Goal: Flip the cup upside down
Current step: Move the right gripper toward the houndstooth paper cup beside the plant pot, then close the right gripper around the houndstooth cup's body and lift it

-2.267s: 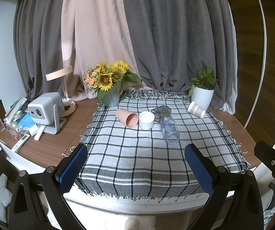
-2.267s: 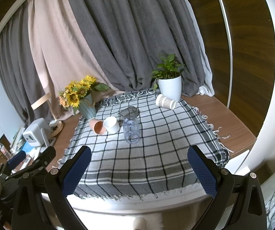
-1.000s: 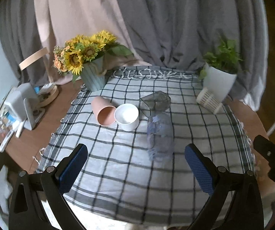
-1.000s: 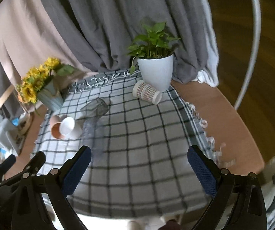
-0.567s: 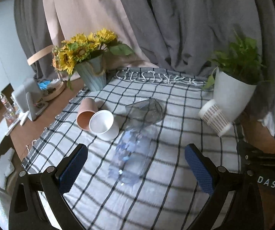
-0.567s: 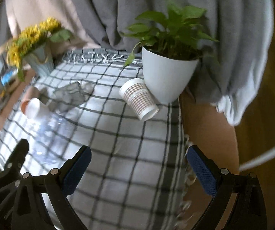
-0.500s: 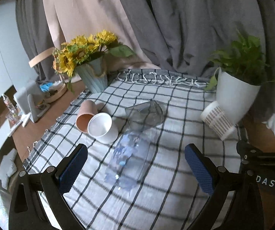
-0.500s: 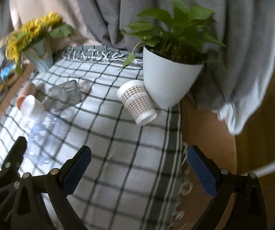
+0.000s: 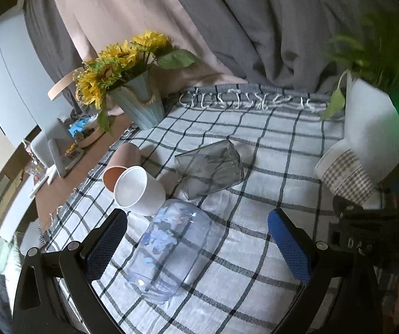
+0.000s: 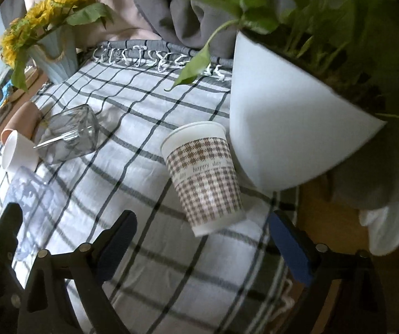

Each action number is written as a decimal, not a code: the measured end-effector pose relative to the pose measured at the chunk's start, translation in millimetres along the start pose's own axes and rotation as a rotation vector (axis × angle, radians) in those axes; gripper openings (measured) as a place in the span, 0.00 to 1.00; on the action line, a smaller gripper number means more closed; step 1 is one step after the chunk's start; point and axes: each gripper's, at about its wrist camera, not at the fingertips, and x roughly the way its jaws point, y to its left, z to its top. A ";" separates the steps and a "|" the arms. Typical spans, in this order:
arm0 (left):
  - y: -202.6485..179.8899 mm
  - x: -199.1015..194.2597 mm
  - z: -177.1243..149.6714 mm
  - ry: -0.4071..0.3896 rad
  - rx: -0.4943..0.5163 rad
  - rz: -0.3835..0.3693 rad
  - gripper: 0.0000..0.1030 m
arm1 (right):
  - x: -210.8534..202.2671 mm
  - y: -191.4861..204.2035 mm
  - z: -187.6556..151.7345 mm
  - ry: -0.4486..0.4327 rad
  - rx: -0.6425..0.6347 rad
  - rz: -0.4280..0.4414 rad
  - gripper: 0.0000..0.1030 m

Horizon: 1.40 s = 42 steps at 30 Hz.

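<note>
I can read one line clearly — "happy day", printed on a pale band around the houndstooth paper cup (image 10: 205,176) lying on its side. On the dark gripper body (image 9: 366,239) at the edge of my left view, raised letters — looks like "DAS", partly blurred.

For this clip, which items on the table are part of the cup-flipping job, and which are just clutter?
Job items:
- checked paper cup, on its side beside the white plant pot
- right hand-held gripper, open, nearest that cup
- left hand-held gripper, open

Possibly also targets, all lying down:
- clear plastic cup
- grey glass
- white cup
- pink cup

Lying about:
- sunflower vase
- checked cloth
</note>
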 end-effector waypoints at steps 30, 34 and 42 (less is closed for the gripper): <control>19.6 11.2 -4.4 0.020 0.000 0.045 1.00 | 26.6 -5.6 -4.2 -0.029 0.120 0.080 0.61; 42.3 -1.8 -12.1 0.003 -0.005 -0.002 1.00 | -1.2 5.0 -13.6 -0.064 0.127 0.056 0.61; 113.7 -13.7 -26.4 -0.010 -0.033 -0.111 1.00 | -62.6 48.7 -38.6 -0.106 0.159 0.021 0.61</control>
